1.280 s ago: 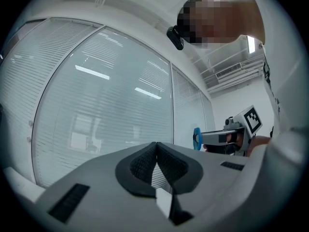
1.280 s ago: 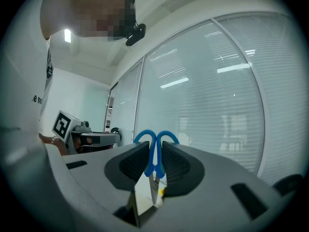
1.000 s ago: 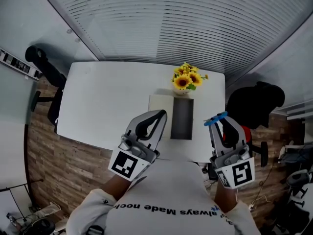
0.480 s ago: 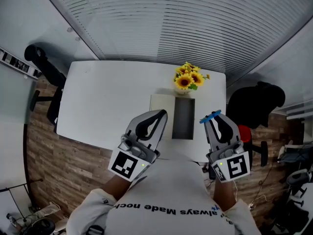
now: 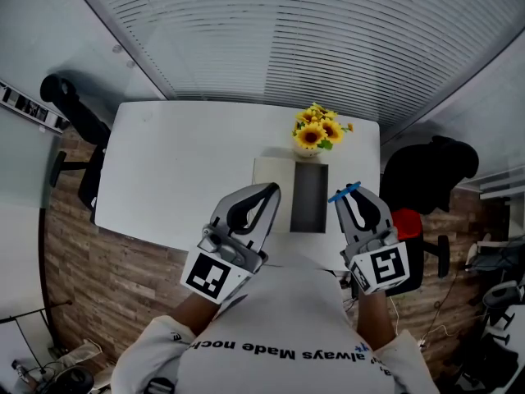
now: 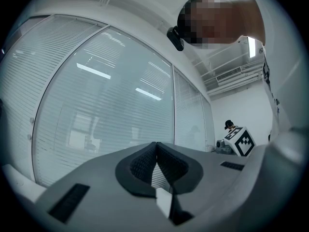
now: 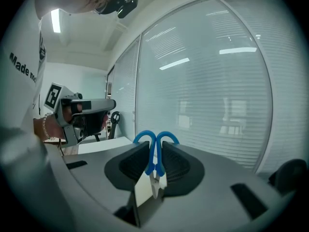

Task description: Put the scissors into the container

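Blue-handled scissors are clamped between the jaws of my right gripper, handles sticking out past the tips and the blades pointing back between the jaws. In the head view the same scissors show as a blue bar at the tip of the right gripper, just right of the long dark container on the white table. My left gripper hovers left of the container, shut with nothing between its pads.
A vase of sunflowers stands just behind the container. A pale mat lies under the container. Black office chairs stand at the table's left and right. Blinds cover the glass wall beyond the table.
My right gripper has moved left with the scissors, closing in on the container's right side. The left gripper has stayed where it was.
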{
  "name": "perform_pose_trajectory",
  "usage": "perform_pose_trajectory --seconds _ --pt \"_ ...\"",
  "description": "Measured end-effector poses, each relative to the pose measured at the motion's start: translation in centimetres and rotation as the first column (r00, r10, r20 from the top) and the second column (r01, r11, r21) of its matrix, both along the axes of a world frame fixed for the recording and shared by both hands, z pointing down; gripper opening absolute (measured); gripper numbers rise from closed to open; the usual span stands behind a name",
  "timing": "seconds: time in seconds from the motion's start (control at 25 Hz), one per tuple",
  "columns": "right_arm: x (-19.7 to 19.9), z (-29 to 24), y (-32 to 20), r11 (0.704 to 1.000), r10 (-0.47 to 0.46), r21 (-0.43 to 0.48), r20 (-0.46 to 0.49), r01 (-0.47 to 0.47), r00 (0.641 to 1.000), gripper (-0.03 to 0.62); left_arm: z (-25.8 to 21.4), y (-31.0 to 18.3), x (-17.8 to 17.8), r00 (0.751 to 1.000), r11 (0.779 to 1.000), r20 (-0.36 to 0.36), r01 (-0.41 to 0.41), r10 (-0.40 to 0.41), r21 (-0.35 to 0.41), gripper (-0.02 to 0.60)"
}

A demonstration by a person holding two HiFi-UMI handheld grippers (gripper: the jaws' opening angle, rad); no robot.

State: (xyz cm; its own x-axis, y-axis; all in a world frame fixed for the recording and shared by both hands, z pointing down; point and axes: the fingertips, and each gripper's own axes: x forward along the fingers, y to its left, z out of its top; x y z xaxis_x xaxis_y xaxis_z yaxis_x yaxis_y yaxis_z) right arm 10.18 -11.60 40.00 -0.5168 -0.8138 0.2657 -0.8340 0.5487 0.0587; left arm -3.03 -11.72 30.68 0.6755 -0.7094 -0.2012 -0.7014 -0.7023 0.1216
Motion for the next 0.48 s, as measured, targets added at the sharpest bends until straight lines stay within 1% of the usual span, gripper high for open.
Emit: perform_pose_trajectory --seconds 0.48 --pt "-0.5 4.2 -1.0 0.997 0.001 -0.079 -0.032 -0.004 0.999 0.091 0.2 0.1 -0.5 1.000 1.000 0.003 -0.009 0.009 -0.004 0.019"
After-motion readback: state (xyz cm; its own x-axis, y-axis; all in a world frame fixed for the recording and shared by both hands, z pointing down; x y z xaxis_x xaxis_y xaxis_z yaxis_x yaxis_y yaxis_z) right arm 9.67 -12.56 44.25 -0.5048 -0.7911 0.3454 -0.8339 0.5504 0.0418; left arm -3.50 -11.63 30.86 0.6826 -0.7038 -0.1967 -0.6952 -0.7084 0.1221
